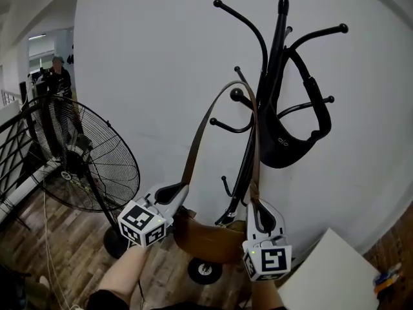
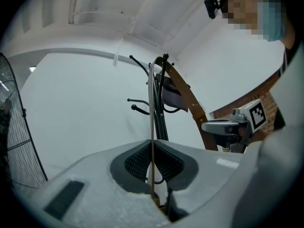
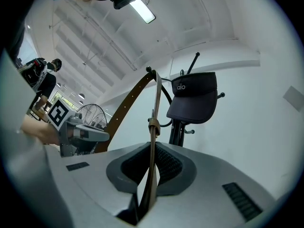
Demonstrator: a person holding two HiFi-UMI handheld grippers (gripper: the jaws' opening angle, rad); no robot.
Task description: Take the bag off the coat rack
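Plainly the brown bag (image 1: 206, 241) is not off yet: it hangs low in front of the coat rack (image 1: 276, 70), near the rack's foot and between the two tongs. Its long strap (image 1: 199, 131) climbs from both ends to a peak that seems to sit over one of the rack's middle hooks (image 1: 237, 95). The left tongs (image 1: 175, 188) are pinched together on the left run of the strap, which shows edge-on as a thin line between the pads in the left gripper view. The right tongs (image 1: 258, 205) are clamped on the right run, just under a small keeper loop on it in the right gripper view. Both grips sit just above the bag's body and well below the hook. The step in hand, as I judge it, is the lift-off, with the strap taken on both sides and the loop still on its hook. The next move calls for raising both tongs together and towards the person, so the top of the loop rides up over the hook's knobbed tip and comes clear. Since the strap is limp and held low, a plain lift may only slacken it. A black visor (image 1: 290, 141) hangs on the hooks just right of the strap and more hooks arch above, so the loop could snag there. A standing fan (image 1: 84, 154) at the left and a white desk (image 1: 329, 263) corner at the lower right are well apart from the bag.
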